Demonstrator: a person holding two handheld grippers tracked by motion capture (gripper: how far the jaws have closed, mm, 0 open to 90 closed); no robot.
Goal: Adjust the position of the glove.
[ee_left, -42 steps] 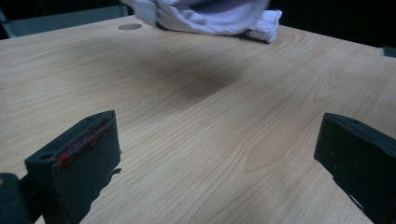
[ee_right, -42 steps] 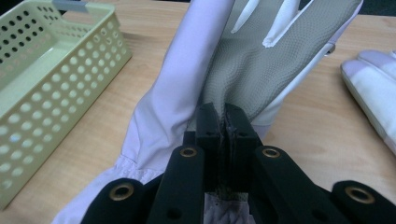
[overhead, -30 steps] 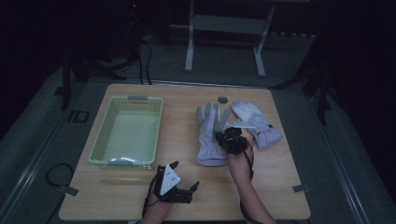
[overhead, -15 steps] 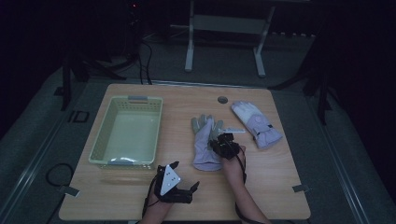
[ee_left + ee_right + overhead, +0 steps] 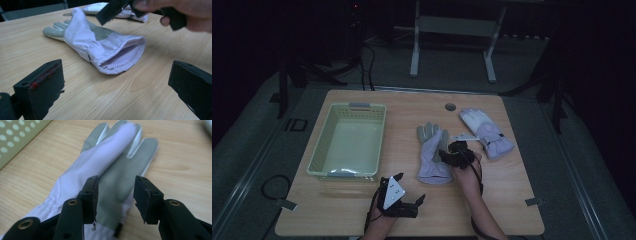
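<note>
Both grippers work near the near glove (image 5: pixel 432 152), which lies flat on the table (image 5: pixel 512 200), right of the basket (image 5: pixel 348 141), cuff toward the person. From above, the right gripper (image 5: pixel 451 156) sits at that glove's right edge by the cuff, but its jaws are too small and dark there to read. Its own camera settles it: the right gripper (image 5: pixel 115 195) has just been opening, and its jaws now stand apart just above the glove (image 5: pixel 110 170), the grey palm patch showing in the gap between them and neither pad pressing the cloth. That view also catches a corner of the perforated basket (image 5: pixel 17 137).

Nearer the person than the glove, the left gripper (image 5: pixel 404 197) rests low at the table's front edge. Its own view shows the left gripper (image 5: pixel 115 82) released, jaws wide with bare wood between them, looking into the open ribbed cuff of the glove (image 5: pixel 100 45).

A second glove (image 5: pixel 487 132) lies well right of the first.
</note>
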